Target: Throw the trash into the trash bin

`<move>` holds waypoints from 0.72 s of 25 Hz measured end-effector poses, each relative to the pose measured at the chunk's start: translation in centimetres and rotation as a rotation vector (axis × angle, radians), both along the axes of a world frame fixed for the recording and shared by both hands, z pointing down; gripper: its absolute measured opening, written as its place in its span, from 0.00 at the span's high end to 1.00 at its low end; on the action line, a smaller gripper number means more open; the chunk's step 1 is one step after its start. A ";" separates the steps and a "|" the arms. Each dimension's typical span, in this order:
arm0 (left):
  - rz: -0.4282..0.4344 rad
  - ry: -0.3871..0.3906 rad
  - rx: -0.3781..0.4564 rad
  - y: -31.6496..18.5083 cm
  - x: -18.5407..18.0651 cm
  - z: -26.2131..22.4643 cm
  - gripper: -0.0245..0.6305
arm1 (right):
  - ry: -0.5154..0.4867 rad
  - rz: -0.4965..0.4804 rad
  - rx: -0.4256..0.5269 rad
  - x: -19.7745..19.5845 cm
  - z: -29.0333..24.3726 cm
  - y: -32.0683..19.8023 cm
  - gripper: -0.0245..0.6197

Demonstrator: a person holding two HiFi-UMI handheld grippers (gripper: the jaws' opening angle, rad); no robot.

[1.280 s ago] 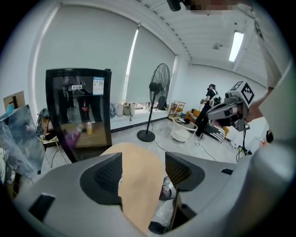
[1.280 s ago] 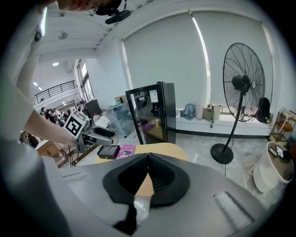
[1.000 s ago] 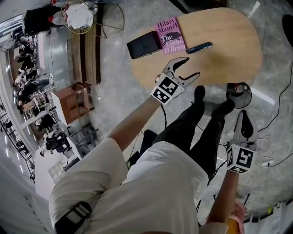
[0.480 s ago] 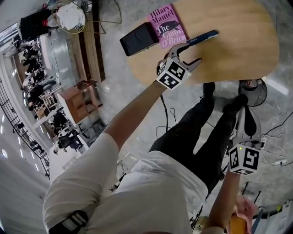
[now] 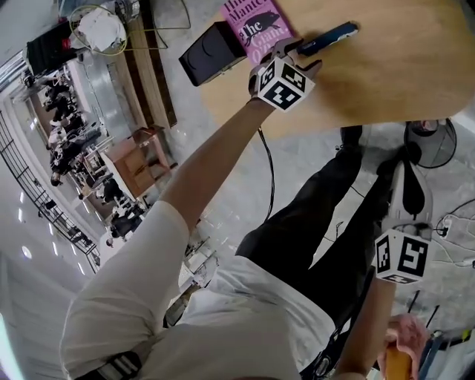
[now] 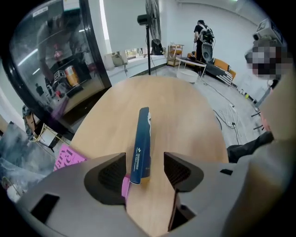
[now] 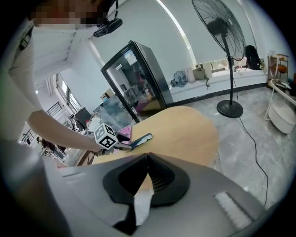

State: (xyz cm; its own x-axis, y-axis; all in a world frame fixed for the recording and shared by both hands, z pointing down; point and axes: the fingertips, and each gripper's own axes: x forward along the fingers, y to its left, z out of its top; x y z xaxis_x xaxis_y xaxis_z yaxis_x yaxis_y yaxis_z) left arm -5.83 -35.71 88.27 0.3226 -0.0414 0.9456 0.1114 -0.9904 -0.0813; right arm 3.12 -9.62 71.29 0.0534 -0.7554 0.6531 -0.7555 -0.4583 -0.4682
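In the head view the left hand-held gripper (image 5: pixel 299 53) reaches down onto the wooden tabletop (image 5: pixel 393 74), its tips at the near end of a narrow blue packet (image 5: pixel 330 34) that lies flat just beside a pink book (image 5: pixel 256 22); a black case (image 5: pixel 210 53) lies on the book's other side, at the tabletop's edge. The right hand-held gripper (image 5: pixel 407 182) hangs low beside the person's leg, well apart from the tabletop, pointing at the floor (image 5: pixel 223 171) near a standing fan (image 5: pixel 430 141). In the left gripper view the left hand-held gripper (image 6: pixel 144 169) stands wide, its jaws having just been closing a little, with the blue packet's (image 6: pixel 141 143) near end between the pads (tabletop shows between it and the right pad, and I cannot tell whether the left pad touches it); the rest of the packet runs away across the tabletop (image 6: pixel 185 120), and a corner of the pink book (image 6: pixel 67 157) shows at the left. In the right gripper view the right hand-held gripper (image 7: pixel 148 159) has its jaws closed tip to tip, and beyond them the left one's marker cube sits over the blue packet (image 7: pixel 142 139) on the tabletop (image 7: pixel 185 129), with a glass-fronted cabinet (image 7: pixel 138 78) behind.
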 end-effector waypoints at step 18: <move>-0.001 -0.031 0.027 1.7 0.2 0.9 0.84 | -0.001 0.035 -0.025 0.5 4.0 3.9 0.95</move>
State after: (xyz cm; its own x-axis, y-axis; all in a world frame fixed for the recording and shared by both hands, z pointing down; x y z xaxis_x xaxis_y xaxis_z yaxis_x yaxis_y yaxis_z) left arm -5.61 -33.99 89.21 0.2935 -0.0676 0.9536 0.1135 -0.9880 -0.1049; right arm 3.57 -5.68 75.34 0.0788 -0.7363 0.6721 -0.7387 -0.4959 -0.4566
